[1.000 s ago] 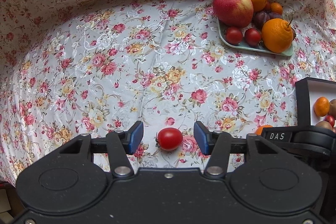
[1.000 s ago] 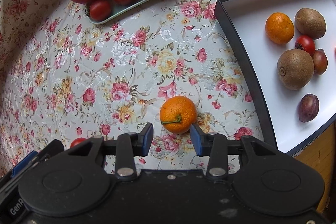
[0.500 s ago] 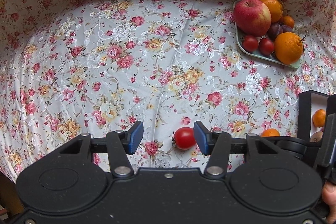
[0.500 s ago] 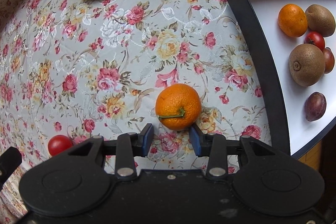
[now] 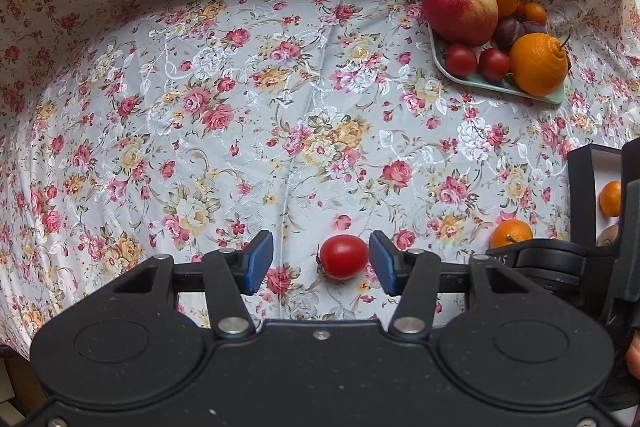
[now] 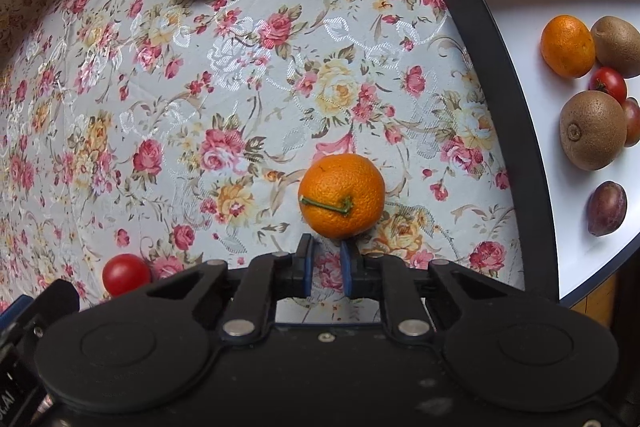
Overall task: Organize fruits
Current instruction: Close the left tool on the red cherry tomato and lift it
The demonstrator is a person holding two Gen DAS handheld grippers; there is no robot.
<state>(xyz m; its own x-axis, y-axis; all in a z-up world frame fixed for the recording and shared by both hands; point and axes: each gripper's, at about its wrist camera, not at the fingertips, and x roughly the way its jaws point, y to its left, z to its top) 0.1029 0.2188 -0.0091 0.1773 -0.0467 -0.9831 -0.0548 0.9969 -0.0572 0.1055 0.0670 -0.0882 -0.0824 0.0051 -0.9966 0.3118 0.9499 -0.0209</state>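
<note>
Left gripper (image 5: 321, 264) with jaws apart, cherry tomato (image 5: 343, 262) lying loose on the floral worktop (image 5: 248, 131) between them, nearer the right pad, touching neither. Right gripper (image 6: 326, 269) with jaws drawn together on nothing, mandarin (image 6: 341, 195) just beyond their tips, stem upward. To the right, black-rimmed white tray (image 6: 500, 95) with a mandarin, kiwis, a tomato and plums. Farther off, green plate (image 5: 498, 85) piled with apple, oranges, tomatoes and plums

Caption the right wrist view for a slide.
Right tongs shut just short of a mandarin lying on the floral tablecloth.
</note>
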